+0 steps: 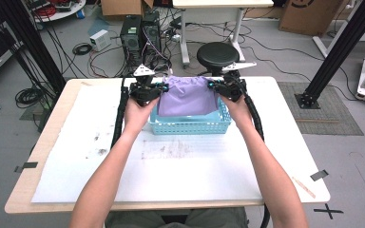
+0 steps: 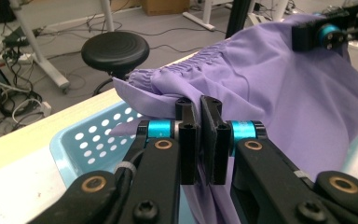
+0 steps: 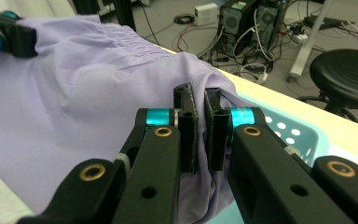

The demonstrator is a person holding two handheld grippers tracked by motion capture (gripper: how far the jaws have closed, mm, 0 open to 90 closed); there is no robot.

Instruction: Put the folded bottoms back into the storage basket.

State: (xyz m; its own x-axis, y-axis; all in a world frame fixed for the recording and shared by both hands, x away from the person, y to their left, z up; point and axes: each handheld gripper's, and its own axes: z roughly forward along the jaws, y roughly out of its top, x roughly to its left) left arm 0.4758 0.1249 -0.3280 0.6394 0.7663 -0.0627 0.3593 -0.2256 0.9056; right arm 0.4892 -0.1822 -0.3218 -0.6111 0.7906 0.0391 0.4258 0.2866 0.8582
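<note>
A white sheet (image 1: 171, 175) covers the near table (image 1: 43, 156). Beyond it stands a light blue perforated basket (image 1: 190, 126). A purple cloth (image 1: 187, 97) is held stretched above the basket, its lower edge hanging into it, hiding the inside. The left gripper (image 2: 200, 105) pinches the cloth's left edge with jaws pressed together; the right gripper (image 3: 199, 100) pinches the right edge likewise. At the far edge the cloth's gathered waistband shows. A black stool (image 1: 217, 54) stands behind the table.

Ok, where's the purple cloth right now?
In the high view the purple cloth hangs stretched between the left gripper and the right gripper, each clamped on an upper corner, over the light blue basket at the table's far edge.
</note>
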